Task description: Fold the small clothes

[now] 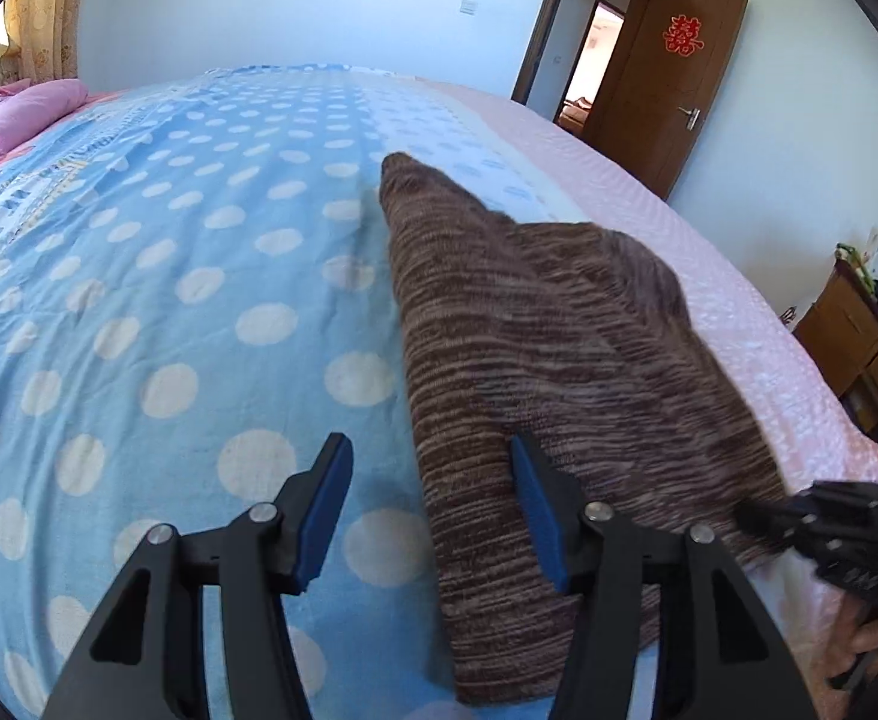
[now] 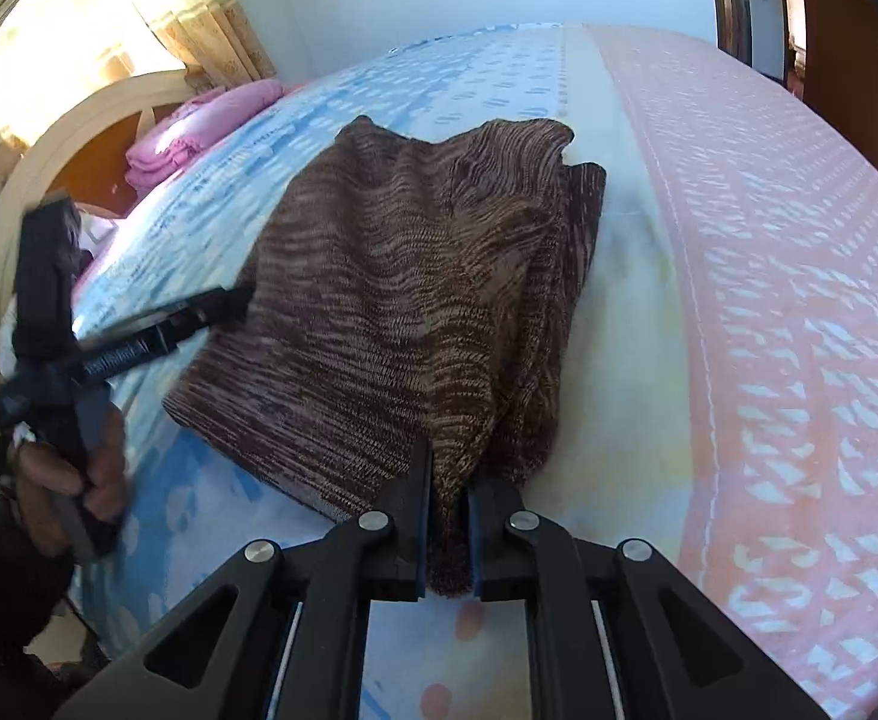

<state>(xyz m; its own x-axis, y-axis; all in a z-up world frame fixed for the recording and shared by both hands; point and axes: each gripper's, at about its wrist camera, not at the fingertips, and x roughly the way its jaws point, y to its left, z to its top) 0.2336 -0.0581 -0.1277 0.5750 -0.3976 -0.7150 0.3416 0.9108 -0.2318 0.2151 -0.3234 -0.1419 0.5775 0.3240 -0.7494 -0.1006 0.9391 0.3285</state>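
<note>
A brown striped knit garment lies partly folded on the bed; it also shows in the right wrist view. My left gripper is open, its right finger over the garment's near left edge and its left finger over the sheet. It appears in the right wrist view at the garment's left edge. My right gripper is shut on the garment's near corner, lifting a fold. It shows blurred in the left wrist view.
The bed has a blue polka-dot sheet and a pink patterned cover to the right. Pink bedding lies by the headboard. A wooden door and a wooden cabinet stand beyond the bed.
</note>
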